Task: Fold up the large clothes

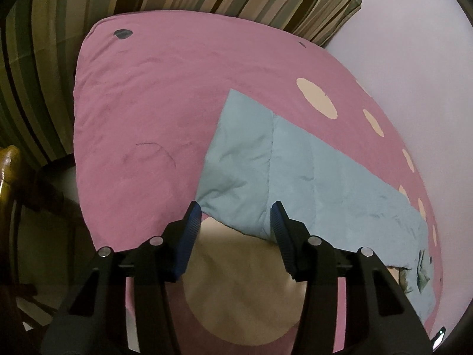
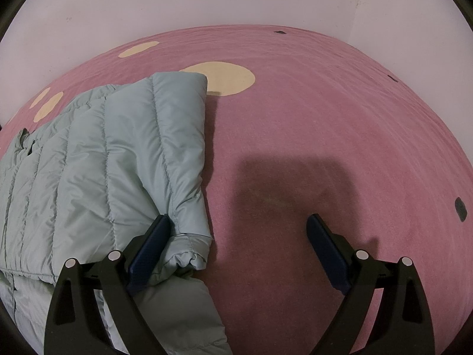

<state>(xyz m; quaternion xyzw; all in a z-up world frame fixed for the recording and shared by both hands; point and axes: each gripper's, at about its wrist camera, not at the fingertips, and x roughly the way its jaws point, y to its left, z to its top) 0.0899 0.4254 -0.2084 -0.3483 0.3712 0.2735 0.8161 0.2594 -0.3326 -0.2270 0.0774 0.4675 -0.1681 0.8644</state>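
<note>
We see the pale blue quilted puffer jacket (image 2: 97, 159) lying on the pink bed cover with cream dots (image 2: 295, 118), filling the left half of the right wrist view and running from the centre to the lower right of the left wrist view. One sleeve seems already laid over the body, its elastic cuff (image 2: 189, 251) sitting near the bottom centre of the right wrist view, so we judge the fold begun but far from done: the jacket is long and loose, not a compact bundle, and the far end at the lower right of the left wrist view looks rumpled, though the fisheye blurs it.

Our left gripper (image 1: 236, 222) stands partly closed, its blue pads either side of the jacket's near edge; we cannot tell that they press it. Our right gripper (image 2: 239, 230) is spread wide and holds nothing, one finger resting against the sleeve.

The lengthwise folds are left.
</note>
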